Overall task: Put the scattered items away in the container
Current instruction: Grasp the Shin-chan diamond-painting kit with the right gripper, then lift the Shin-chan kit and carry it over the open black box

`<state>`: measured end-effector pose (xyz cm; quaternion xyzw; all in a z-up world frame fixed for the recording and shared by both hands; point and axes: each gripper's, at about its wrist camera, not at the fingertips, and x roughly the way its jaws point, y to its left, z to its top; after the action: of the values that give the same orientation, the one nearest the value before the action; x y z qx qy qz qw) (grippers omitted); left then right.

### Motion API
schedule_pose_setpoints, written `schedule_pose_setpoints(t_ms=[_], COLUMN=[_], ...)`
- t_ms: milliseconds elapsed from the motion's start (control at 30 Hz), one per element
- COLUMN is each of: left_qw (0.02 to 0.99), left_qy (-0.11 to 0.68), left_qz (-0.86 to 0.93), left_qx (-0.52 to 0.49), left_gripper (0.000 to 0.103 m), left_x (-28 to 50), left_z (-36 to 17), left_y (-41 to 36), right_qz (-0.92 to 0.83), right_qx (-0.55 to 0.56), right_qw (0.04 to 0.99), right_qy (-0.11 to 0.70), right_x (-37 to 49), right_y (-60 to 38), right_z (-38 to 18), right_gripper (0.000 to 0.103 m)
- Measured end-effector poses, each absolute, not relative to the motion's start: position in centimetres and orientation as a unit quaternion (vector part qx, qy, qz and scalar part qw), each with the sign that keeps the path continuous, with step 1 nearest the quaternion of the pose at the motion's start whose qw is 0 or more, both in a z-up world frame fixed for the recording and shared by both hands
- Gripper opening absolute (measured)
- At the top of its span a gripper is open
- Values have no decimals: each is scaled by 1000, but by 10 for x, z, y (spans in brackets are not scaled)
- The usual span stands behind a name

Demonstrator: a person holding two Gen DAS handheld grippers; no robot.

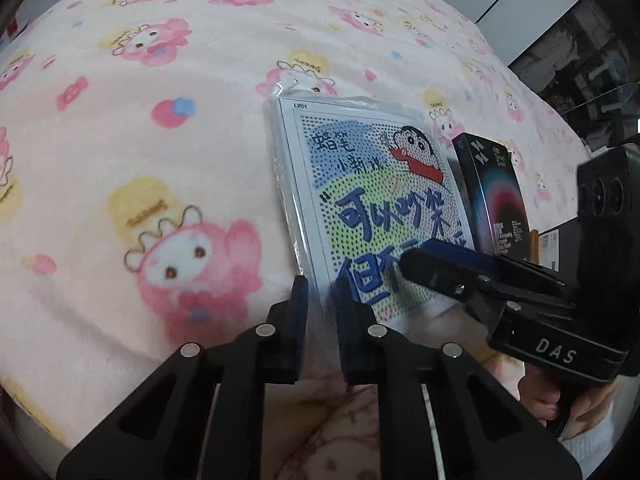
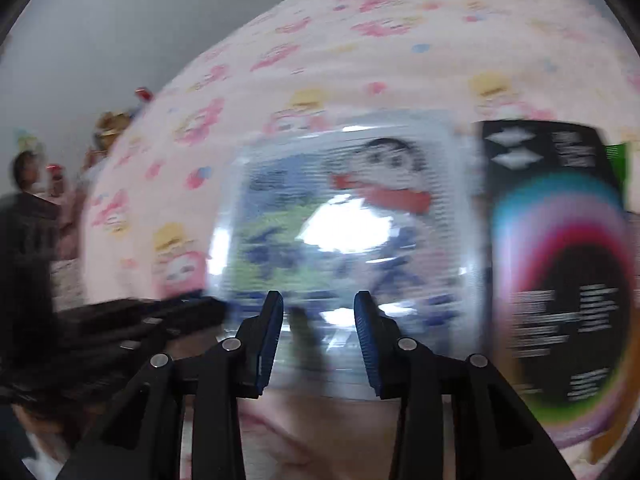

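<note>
Gripping the cartoon packet, left gripper; container seemingly unseen.

My right gripper with fingers parted, motion-blurred plastic-wrapped cartoon picture pack straight ahead, glare on its wrap, black box with rainbow ring just beside it on the right, pink cartoon blanket beneath, my left gripper at lower left.

Left gripper: fingers forward, jaws narrowly apart | Right gripper: jaws parted wider, view motion-blurred | Right gripper seen from left wrist view: angled in from the right, fingertips near left gripper's, hand on handle
</note>
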<state>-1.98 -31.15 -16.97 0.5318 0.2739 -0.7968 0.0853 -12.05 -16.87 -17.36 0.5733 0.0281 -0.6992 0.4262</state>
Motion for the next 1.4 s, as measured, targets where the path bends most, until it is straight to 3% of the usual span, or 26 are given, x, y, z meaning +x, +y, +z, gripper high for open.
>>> schedule_pose_setpoints(t_ms=[100,200,267,300,333,367,467,533,600,767,867,967,1100,1133,1200,1300,1400], left_qw=[97,82,65,63,64,63,49,38,43,36,36,36,54,62,82,87,94], left_qy=[276,306,327,333,338,341,339,339,332,379,384,383,365,358,341,346,335], left_qz=[-793,-786,-782,-783,-785,-789,-785,-778,-782,-780,-778,-779,-792,-795,-792,-784,-784], left_qx=[534,531,527,522,515,507,516,527,525,496,496,496,487,486,499,508,514], left_gripper=[12,17,38,60,74,76,70,48,46,28,28,28,28,30,31,47,50], left_x=[-21,-25,-31,-32,-34,-38,-54,-65,-61,-44,-31,-19,-5,-5,-4,-7,-11], left_z=[-172,-179,-183,-183,-184,-186,-195,-202,-201,-194,-194,-193,-184,-183,-188,-200,-197], left_y=[-323,-333,-337,-339,-341,-341,-336,-330,-329,-343,-346,-348,-354,-355,-358,-360,-357], right_qz=[-753,-772,-767,-765,-757,-750,-734,-735,-733,-715,-720,-754,-710,-696,-689,-697,-705], right_qx=[530,526,546,557,577,588,604,599,597,600,590,574,622,631,630,615,610], right_qw=[375,334,315,304,294,297,311,319,326,359,364,311,329,342,357,365,358], right_qy=[107,124,119,113,88,60,3,7,12,-2,28,75,23,21,33,56,49], right_x=[-108,-114,-122,-125,-131,-134,-146,-149,-147,-141,-135,-142,-152,-149,-143,-133,-130], right_y=[-171,-161,-150,-147,-139,-131,-123,-127,-132,-142,-137,-137,-137,-142,-154,-165,-160], right_z=[-162,-156,-160,-165,-171,-176,-176,-178,-180,-183,-175,-175,-192,-196,-199,-196,-189], right_gripper=[34,35,35,35,35,36,36,36,37,36,36,38,46,52,54,53,47])
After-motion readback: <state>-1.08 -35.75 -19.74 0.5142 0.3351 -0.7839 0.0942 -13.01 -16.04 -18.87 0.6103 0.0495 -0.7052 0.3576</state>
